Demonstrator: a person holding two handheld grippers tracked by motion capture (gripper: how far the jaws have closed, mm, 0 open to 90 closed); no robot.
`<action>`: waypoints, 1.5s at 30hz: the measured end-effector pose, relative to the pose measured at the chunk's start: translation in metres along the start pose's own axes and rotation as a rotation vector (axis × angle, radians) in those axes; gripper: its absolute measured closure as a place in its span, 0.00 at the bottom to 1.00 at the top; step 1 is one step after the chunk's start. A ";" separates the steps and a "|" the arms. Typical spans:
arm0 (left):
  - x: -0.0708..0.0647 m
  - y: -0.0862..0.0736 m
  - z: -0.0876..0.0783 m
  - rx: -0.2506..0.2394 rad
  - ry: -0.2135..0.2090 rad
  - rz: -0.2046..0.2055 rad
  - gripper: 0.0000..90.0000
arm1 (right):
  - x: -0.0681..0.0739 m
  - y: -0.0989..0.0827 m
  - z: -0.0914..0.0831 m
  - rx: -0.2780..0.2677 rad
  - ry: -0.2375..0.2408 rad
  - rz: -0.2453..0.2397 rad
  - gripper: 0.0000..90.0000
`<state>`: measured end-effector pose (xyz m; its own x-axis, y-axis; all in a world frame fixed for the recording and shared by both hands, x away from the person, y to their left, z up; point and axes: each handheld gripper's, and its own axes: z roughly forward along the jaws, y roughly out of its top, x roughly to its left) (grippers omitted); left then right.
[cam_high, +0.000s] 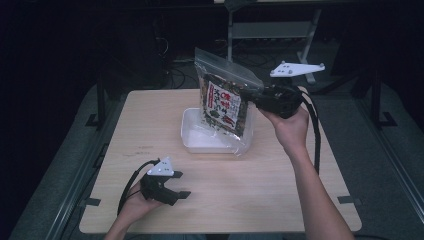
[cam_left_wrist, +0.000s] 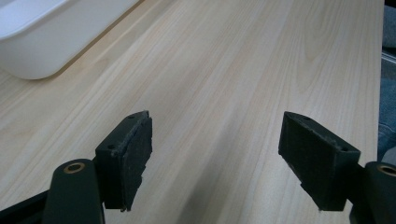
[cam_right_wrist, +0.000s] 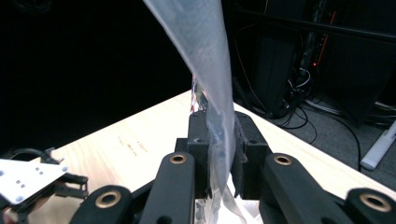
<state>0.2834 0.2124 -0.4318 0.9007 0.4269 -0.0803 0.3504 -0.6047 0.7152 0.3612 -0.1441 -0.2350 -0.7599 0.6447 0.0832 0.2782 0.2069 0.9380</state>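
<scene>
Right gripper (cam_high: 257, 98) pinches clear bag (cam_high: 225, 100) edge, holding it upright above white tray (cam_high: 192, 142). Left gripper (cam_high: 181, 184) spread, empty, low over surface (cam_high: 260, 185), well apart from bag.

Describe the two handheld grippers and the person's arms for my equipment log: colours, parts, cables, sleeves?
Both the left gripper and the right gripper are black, each topped by a light three-cornered plate dotted with holes and trailing a black cable. The fingers are blocky dark pads on arms with brass-coloured pivot rings. The forearms are bare, no sleeves visible.
</scene>
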 end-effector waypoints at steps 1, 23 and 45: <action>0.000 0.000 0.000 -0.001 0.000 -0.002 0.28 | 0.000 0.001 0.003 -0.001 -0.004 -0.002 0.87; 0.004 -0.002 -0.002 -0.012 -0.006 -0.012 0.28 | -0.013 -0.004 0.063 0.000 -0.030 -0.001 0.87; 0.008 -0.005 -0.004 -0.026 -0.020 -0.037 0.28 | -0.017 -0.022 0.096 0.029 -0.051 -0.013 0.87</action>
<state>0.2876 0.2214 -0.4335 0.8923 0.4349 -0.1208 0.3771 -0.5712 0.7291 0.4250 -0.0887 -0.2892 -0.7327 0.6785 0.0527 0.2857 0.2364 0.9287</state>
